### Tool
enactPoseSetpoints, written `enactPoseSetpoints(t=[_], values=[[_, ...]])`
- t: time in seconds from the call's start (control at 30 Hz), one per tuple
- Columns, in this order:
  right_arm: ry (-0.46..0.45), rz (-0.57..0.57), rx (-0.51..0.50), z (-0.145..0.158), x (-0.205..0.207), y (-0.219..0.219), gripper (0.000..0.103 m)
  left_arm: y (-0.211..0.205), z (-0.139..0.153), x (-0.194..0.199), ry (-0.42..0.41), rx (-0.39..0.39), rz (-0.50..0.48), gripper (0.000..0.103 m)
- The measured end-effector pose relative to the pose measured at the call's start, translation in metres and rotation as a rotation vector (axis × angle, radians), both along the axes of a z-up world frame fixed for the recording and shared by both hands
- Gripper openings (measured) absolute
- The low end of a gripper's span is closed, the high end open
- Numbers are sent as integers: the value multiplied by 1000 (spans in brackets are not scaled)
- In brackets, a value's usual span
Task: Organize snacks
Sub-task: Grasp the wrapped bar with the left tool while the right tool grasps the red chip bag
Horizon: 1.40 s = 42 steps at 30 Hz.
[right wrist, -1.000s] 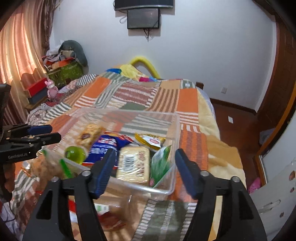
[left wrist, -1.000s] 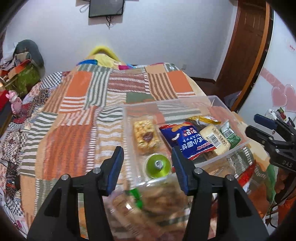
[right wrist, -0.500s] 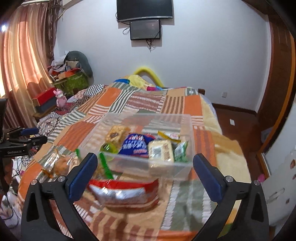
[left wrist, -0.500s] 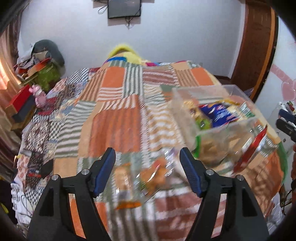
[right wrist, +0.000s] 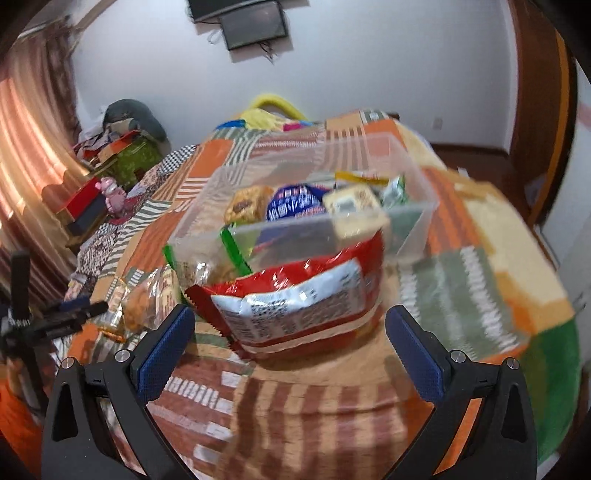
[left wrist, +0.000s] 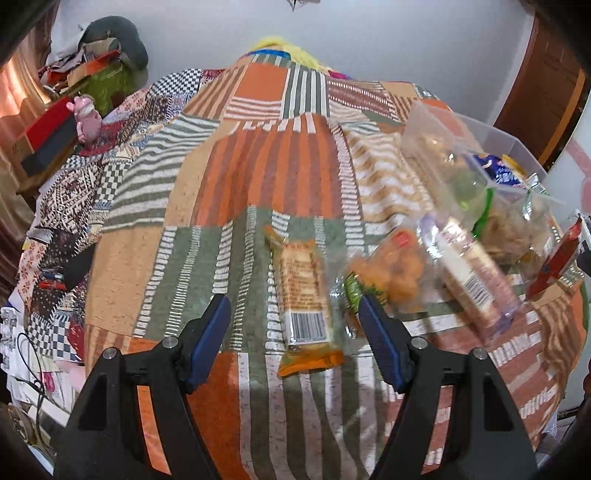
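Note:
A clear plastic bin [right wrist: 413, 166] on the patchwork bed holds several snack packs. A red snack bag [right wrist: 295, 295] lies in front of it, between the fingers of my open right gripper [right wrist: 291, 350]. In the left wrist view an orange wafer pack [left wrist: 303, 291] lies flat on the quilt, between the fingers of my open left gripper [left wrist: 295, 336]. Beside it lie a clear bag of orange puffs [left wrist: 395, 269] and a clear cracker pack [left wrist: 476, 280]. The bin [left wrist: 498, 136] is at the far right. The left gripper [right wrist: 66, 314] shows at the left in the right wrist view.
The quilt [left wrist: 258, 166] covers the whole bed. A cluttered side table with a red box [left wrist: 48, 129] and a pink toy [left wrist: 86, 118] stands at the left. A wooden door [right wrist: 535, 92] is at the right, a wall TV [right wrist: 255, 22] behind.
Both grippers pulled back from the bin and lowered toward the quilt. The left one swung left over the loose packs; the right one opened wider around the red bag.

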State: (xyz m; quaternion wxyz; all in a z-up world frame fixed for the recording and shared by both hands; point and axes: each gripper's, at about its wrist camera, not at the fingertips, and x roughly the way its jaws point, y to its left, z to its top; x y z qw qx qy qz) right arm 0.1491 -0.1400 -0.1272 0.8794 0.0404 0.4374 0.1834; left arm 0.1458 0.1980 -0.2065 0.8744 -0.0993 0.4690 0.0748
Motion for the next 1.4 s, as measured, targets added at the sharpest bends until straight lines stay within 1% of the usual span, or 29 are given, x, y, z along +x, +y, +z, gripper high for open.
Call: enactPoseSetpoints(t=[0.07, 0.13, 0.23, 0.33, 0.4, 0.47, 0.5, 0.53, 0.57, 0.6, 0.63, 0.67, 0.73, 0.77, 0.8, 0.87, 0.9, 0.97, 1.07, 1.1, 1.2, 1.23, 1.27, 1.4], values=[[12, -18, 0, -4, -2, 5, 103, 1, -7, 1, 6, 1, -9, 71], [17, -27, -22, -8, -2, 12, 103, 1, -11, 3, 7, 6, -16, 71], [2, -30, -93, -12, -1, 23, 103, 2, -18, 7, 4, 14, -17, 71], [-31, -65, -180, -15, 2, 30, 103, 4, -25, 11, 6, 5, -14, 70], [-43, -100, -223, -17, 4, 31, 103, 6, -29, 14, 3, -1, -9, 64], [-42, -116, -234, -20, 8, 30, 103, 7, -32, 16, -1, -10, -3, 59], [-40, -123, -236, -20, 10, 29, 103, 8, -33, 17, -4, -15, 0, 58], [-40, -132, -242, -21, 11, 28, 103, 8, -34, 18, -6, -17, 3, 54], [-41, -139, -251, -22, 13, 28, 103, 8, -35, 19, -10, -12, 6, 46], [-45, -144, -259, -22, 14, 28, 103, 7, -36, 20, -10, 2, 9, 43], [-51, -148, -258, -22, 15, 27, 103, 7, -37, 20, -9, 11, 11, 36], [-57, -151, -256, -21, 15, 27, 103, 7, -38, 20, -11, 17, 15, 33], [-64, -155, -251, -20, 16, 23, 101, 7, -36, 18, -20, 14, 15, 31], [-70, -156, -248, -19, 14, 21, 96, 8, -35, 16, -25, 12, 16, 30], [-75, -152, -244, -19, 13, 18, 92, 8, -33, 15, -29, 10, 15, 30], [-86, -148, -250, -17, 11, 17, 77, 8, -29, 12, -38, 12, 12, 29], [-96, -147, -253, -16, 8, 15, 74, 7, -25, 10, -44, 13, 9, 28], [-113, -138, -260, -13, 4, 12, 62, 5, -18, 6, -59, 20, 3, 28], [-120, -114, -251, -9, 0, 7, 54, -1, -6, 1, -83, 44, -8, 28], [-124, -109, -247, -7, -3, 4, 53, -3, -2, 0, -90, 49, -11, 28], [-131, -103, -228, -1, -9, -7, 45, -10, 11, -5, -113, 52, -20, 28], [-134, -100, -218, 2, -12, -12, 40, -12, 13, -5, -118, 51, -22, 28], [-139, -96, -213, 5, -14, -14, 36, -15, 17, -6, -124, 52, -26, 28], [-157, -81, -183, 17, -20, -26, 32, -29, 32, -9, -148, 56, -45, 28]])
